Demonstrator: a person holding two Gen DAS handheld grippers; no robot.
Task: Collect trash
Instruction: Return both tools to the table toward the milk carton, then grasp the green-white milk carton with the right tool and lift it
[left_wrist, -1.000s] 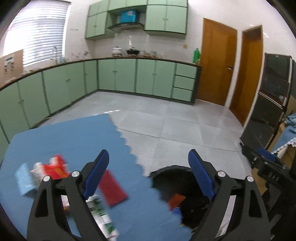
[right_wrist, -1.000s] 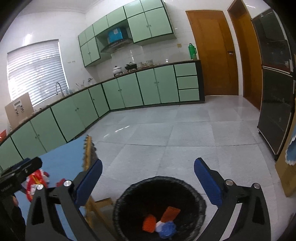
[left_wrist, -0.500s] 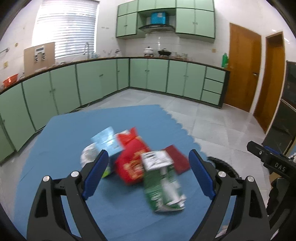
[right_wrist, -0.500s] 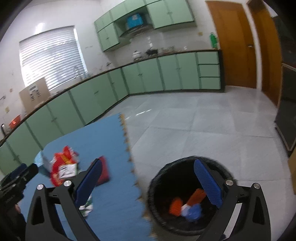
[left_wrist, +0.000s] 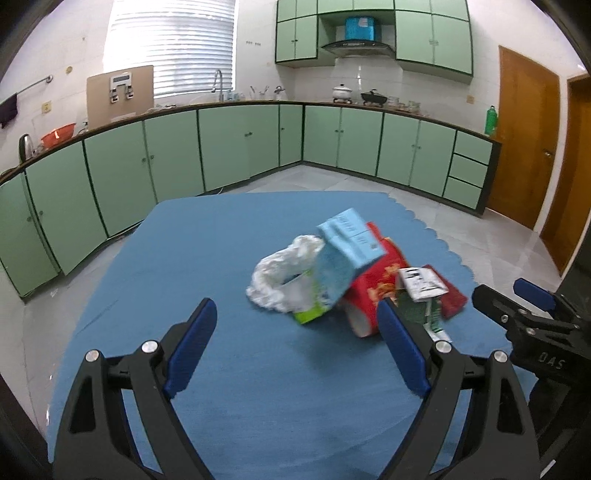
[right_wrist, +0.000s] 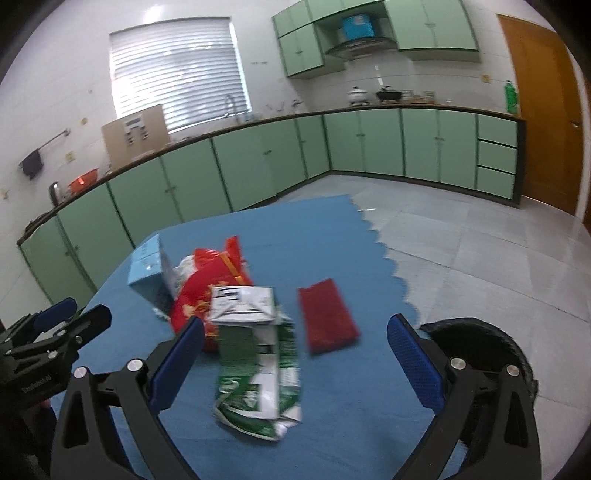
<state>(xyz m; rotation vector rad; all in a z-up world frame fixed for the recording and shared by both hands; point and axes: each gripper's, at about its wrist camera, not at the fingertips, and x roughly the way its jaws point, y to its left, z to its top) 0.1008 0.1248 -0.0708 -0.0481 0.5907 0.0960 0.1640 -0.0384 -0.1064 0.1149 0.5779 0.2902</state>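
Note:
A pile of trash lies on the blue mat (left_wrist: 207, 258): a crumpled white plastic bag (left_wrist: 280, 273), a light blue carton (left_wrist: 347, 251), a red snack bag (left_wrist: 373, 291), a crushed green and white carton (right_wrist: 258, 362) and a flat dark red packet (right_wrist: 327, 319). My left gripper (left_wrist: 295, 350) is open and empty, just short of the white bag. My right gripper (right_wrist: 291, 365) is open and empty, its jaws on either side of the green carton, above it. The black trash bin (right_wrist: 484, 343) stands on the floor to the right of the mat.
Green cabinets (left_wrist: 236, 147) line the far walls. Grey tiled floor (right_wrist: 480, 236) lies right of the mat's scalloped edge. Wooden doors (left_wrist: 528, 140) are at the right. The right gripper shows at the right edge of the left wrist view (left_wrist: 528, 314).
Both grippers have swung left from over the bin to over the mat and the trash pile. Both stayed open and empty.

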